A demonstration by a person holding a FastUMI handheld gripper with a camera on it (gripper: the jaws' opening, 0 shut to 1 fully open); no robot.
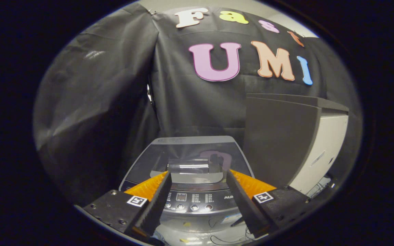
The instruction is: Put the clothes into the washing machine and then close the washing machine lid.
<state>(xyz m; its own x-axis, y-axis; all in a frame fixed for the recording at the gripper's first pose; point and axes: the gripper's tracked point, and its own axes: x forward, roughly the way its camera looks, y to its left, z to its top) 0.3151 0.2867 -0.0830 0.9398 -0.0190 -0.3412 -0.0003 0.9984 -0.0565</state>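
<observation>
Two fingers spread wide on the gripper (198,177), holding nothing — the washer (197,201) sits just ahead, lid (192,153) down; drop too fast and they clip the panel.

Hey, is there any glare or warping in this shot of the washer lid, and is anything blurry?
In the gripper view, the grey washing machine's glossy closed lid mirrors the booth wall and carries a bright glare strip near its handle; fisheye distortion bows the grey-and-white cabinet beside it; lighting is dim, sharpness fair on the button panel; the hand-held gripper hangs open, fingers straddling the lid handle without touching.
</observation>
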